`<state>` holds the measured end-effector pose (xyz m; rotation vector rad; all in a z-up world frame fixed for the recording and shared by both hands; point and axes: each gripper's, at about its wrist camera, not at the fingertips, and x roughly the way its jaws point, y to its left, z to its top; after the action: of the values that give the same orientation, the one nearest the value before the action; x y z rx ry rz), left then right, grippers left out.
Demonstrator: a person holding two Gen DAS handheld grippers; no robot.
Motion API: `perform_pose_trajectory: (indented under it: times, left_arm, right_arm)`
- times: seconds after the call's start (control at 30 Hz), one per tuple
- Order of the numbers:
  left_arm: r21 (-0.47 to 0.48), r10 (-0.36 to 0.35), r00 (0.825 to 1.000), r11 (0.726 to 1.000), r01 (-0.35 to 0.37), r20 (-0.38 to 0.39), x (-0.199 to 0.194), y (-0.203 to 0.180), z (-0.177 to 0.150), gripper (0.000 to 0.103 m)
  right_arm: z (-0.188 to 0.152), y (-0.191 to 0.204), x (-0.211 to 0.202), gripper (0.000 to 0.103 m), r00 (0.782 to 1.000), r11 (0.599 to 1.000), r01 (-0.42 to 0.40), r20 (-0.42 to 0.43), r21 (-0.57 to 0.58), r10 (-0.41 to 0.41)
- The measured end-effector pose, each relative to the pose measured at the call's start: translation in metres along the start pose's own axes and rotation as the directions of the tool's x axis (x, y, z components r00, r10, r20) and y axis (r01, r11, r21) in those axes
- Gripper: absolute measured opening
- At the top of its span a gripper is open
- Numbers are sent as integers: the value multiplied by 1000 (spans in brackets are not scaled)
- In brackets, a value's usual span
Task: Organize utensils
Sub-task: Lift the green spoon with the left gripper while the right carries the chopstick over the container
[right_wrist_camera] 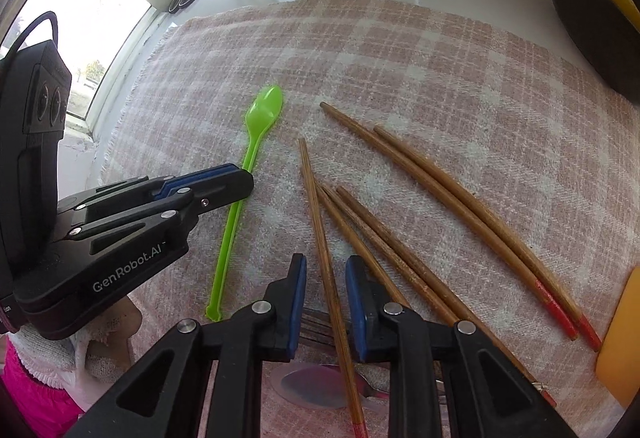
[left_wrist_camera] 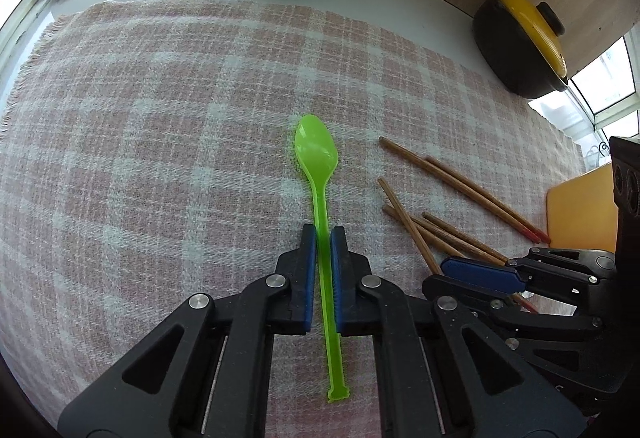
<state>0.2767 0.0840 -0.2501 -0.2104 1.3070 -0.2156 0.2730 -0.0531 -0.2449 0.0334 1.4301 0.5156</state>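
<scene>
You are at the very start: nothing is sorted yet, everything lies loose on the checked cloth (left_wrist_camera: 160, 118).

Your left tool (left_wrist_camera: 323, 234) is clenched on the handle of the green spoon (left_wrist_camera: 318, 154), which lies flat on the cloth on the table. Your right tool (right_wrist_camera: 326, 270) stands around one chopstick (right_wrist_camera: 320, 222) with the pads apart from it, so not gripping. The other chopsticks (right_wrist_camera: 460, 206) lie scattered beside; a metal spoon (right_wrist_camera: 312, 386) and a fork (right_wrist_camera: 316, 326) wait under the right tool.

Printed in white on the black body of the left gripper (right_wrist_camera: 240, 174): "GenRobot.AI". Below it, a cut-off fragment, perhaps "ion". Nothing else legible.
</scene>
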Motion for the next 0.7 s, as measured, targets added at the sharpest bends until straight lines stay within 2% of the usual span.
perform_pose_trajectory:
  times: [0.17,0.37,0.7]
  left_arm:
    - [8,2,1000,1000,-2,-13,3,2,11,6]
    - [-10,-11,1000,1000,11,14,-2,9,15,5]
    - [-48,-61,990,997,68,124,-58,36,-10,4]
  right_arm:
    - [2,1,2,7,1000,999,30,0,-14,-30]
    - [-1,-4,-4,3,1000,1000,12,26,10,-13]
    - [-21,0,-50,3,988,1000,3,153,20,-6]
